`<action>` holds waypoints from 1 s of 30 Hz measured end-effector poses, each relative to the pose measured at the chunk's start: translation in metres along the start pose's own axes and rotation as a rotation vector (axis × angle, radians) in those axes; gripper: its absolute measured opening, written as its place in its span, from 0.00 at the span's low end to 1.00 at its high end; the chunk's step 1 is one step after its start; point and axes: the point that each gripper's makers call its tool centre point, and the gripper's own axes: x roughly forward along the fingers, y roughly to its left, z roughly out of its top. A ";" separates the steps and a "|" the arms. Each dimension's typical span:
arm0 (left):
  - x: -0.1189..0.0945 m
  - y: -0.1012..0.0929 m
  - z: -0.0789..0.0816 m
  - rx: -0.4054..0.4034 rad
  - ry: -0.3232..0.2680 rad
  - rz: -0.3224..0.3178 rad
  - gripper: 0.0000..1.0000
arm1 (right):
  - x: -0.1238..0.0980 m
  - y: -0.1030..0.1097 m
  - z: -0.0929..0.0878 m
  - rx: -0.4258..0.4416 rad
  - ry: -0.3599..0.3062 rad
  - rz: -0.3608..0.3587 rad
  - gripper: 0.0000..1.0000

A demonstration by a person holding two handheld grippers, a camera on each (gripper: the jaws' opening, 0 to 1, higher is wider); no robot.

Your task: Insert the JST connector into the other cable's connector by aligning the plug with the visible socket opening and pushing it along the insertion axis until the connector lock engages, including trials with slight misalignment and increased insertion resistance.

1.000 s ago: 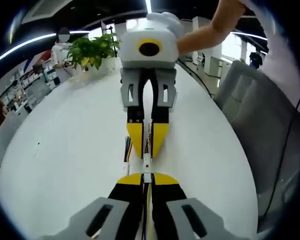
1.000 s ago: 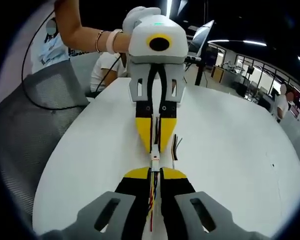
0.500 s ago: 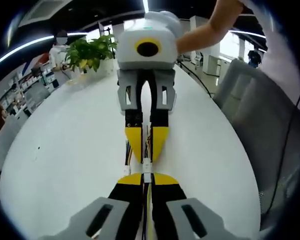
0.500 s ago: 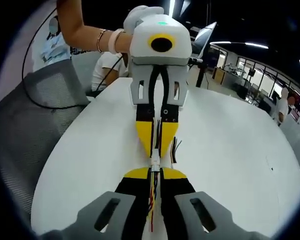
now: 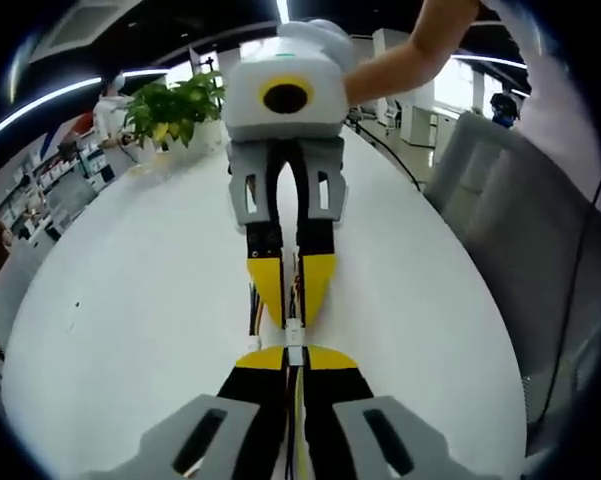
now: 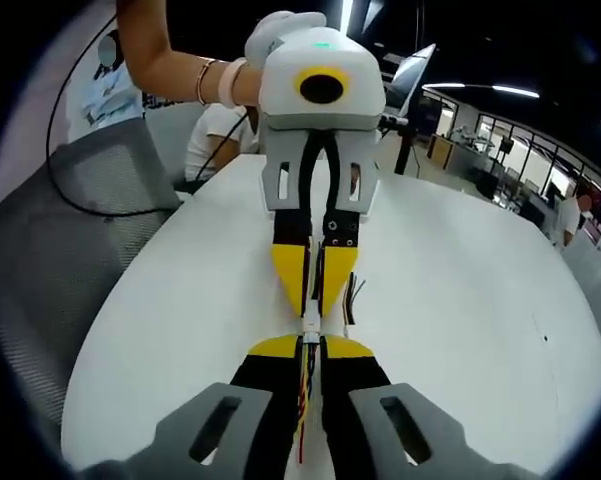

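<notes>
Two small white JST connectors meet tip to tip over the white table point(image 5: 130, 300), at the joint point(image 5: 294, 338) in the left gripper view and the joint point(image 6: 311, 325) in the right gripper view. My left gripper point(image 5: 294, 357) is shut on its cable just behind its white connector. Facing it, my right gripper point(image 5: 291, 308) is shut on the other cable, whose coloured wires run between its yellow fingers. In the right gripper view my right gripper point(image 6: 311, 345) holds multicoloured wires, and the left gripper point(image 6: 312, 300) faces it. I cannot tell whether the lock is engaged.
A spare bundle of loose wires point(image 5: 253, 305) lies on the table beside the grippers. A potted plant point(image 5: 170, 105) stands at the table's far end. A grey chair point(image 6: 70, 210) sits at the table's edge. A person's arm point(image 6: 170, 60) holds the facing gripper. People sit in the background.
The facing gripper has tilted and shifted slightly in each view, coming a little closer. The connectors stay tip to tip, both grippers still shut.
</notes>
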 end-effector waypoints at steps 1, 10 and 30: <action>0.000 0.000 0.000 0.001 0.000 0.001 0.00 | 0.000 0.000 0.000 -0.001 0.001 0.000 0.02; 0.000 0.000 0.001 0.006 -0.005 0.007 0.00 | -0.001 0.000 0.000 0.001 -0.003 -0.001 0.02; 0.011 0.008 -0.012 0.011 0.025 0.015 0.00 | 0.009 -0.005 -0.009 -0.002 0.019 -0.010 0.03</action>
